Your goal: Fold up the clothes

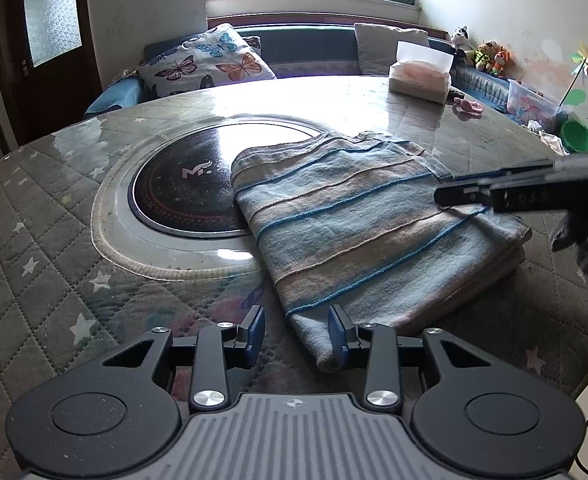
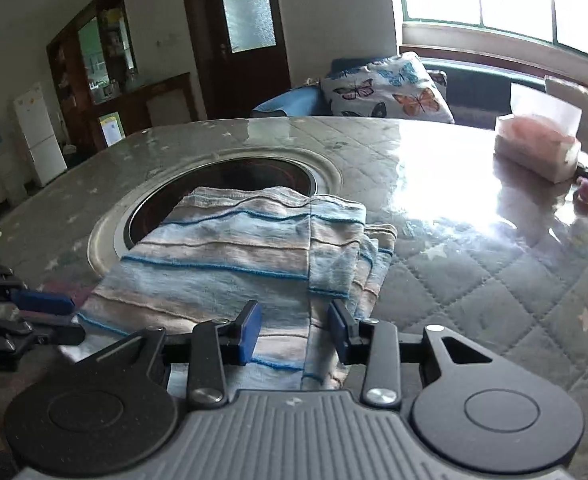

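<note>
the folded striped garment [image 1: 377,216] lies flat on the quilted table [image 1: 46,240], pale blue and beige bands with thin blue lines, its far corner overlapping the black round hotplate [image 1: 182,196] set in the table's middle. in the left wrist view the left gripper [image 1: 295,334] sits at 6 o'clock with its blue pads spread; the near corner of the garment reaches into the gap between them, but the pads do not press on it. the right gripper [image 1: 453,186] comes in from 3 o'clock over the garment's right side, seen edge-on there. in the right wrist view the right gripper [image 2: 295,330] hangs low over the garment's near edge at 6 o'clock, pads spread with cloth showing beneath the gap, nothing pinched; whether the tips touch the cloth i cannot tell. the other gripper's blue pad shows at 9 o'clock beside the garment. a tissue box [image 1: 419,76] stands at 1 o'clock on the table, and a butterfly cushion [image 1: 206,62] lies beyond the table's far edge at 11 o'clock.
</note>
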A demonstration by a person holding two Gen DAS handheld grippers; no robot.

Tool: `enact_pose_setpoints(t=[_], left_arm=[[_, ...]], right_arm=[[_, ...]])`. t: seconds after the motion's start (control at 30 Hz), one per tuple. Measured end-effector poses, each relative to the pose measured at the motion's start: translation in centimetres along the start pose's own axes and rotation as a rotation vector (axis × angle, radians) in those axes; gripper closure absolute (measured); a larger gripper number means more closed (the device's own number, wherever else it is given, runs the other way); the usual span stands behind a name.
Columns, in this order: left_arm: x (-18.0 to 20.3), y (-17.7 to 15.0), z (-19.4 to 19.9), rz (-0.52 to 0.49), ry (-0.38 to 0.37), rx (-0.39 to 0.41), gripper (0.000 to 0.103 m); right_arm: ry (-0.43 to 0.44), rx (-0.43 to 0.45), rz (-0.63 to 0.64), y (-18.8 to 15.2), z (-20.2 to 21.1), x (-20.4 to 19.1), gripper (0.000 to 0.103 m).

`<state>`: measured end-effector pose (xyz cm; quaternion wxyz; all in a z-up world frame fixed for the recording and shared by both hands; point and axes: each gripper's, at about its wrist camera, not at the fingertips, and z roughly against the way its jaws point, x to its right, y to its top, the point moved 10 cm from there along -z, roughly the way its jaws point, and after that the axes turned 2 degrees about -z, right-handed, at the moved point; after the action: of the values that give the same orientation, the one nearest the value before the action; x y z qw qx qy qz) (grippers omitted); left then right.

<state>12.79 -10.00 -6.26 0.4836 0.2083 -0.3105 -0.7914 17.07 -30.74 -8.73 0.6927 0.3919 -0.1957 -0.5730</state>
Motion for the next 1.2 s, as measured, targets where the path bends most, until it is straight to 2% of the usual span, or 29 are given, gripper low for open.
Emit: enact_pose_setpoints(t=[0.13, 0.27, 0.43, 0.67, 0.8, 0.9, 0.93, 0.97, 1.1, 1.13, 1.2], left_arm=[[0.1, 0.1, 0.0, -0.008, -0.002, -0.002, 0.064], [0.1, 0.0, -0.1, -0.001, -0.006, -0.005, 0.064], [-0.1, 0.0, -0.2, 0.005, -0.012, -0.008, 0.062], [-0.1, 0.1, -0.3, 0.004, -0.015, -0.011, 0.063], [-0.2, 0.0, -0.1, 0.016, -0.019, -0.014, 0.061], [-0.3, 0.1, 0.1, 0.022, -0.022, -0.015, 0.06], [-0.3, 0.2, 0.2, 0.02, -0.02, -0.012, 0.058], [-0.4, 0.4, 0.2, 0.019, -0.018, -0.009, 0.056], [-0.6, 1.2, 0.4, 0.037, -0.025, 0.006, 0.048], [-0.7, 1.5, 0.3, 0.043, -0.022, 0.008, 0.046], [-0.9, 2.0, 0.0, 0.056, -0.015, 0.011, 0.046]], right_arm=[[0.009, 0.029, 0.019, 1.7, 0.2, -0.3, 0.066], [0.009, 0.015, 0.012, 2.6, -1.7, 0.2, 0.066], [-0.006, -0.018, 0.006, 1.9, -2.9, 1.5, 0.067], [0.0, 0.016, 0.01, 4.2, -3.1, 1.3, 0.066], [-0.003, -0.019, 0.017, 4.5, -5.3, 1.7, 0.065], [-0.014, -0.018, 0.026, 4.5, -5.4, 1.9, 0.064], [-0.016, -0.015, 0.027, 4.5, -5.2, 1.9, 0.059], [-0.016, -0.012, 0.028, 4.6, -4.9, 1.8, 0.049], [-0.01, -0.004, 0.03, 4.2, -3.9, 1.6, 0.043], [-0.009, -0.006, 0.025, 4.0, -3.8, 1.6, 0.039], [-0.01, -0.011, 0.016, 3.5, -3.6, 1.6, 0.037]])
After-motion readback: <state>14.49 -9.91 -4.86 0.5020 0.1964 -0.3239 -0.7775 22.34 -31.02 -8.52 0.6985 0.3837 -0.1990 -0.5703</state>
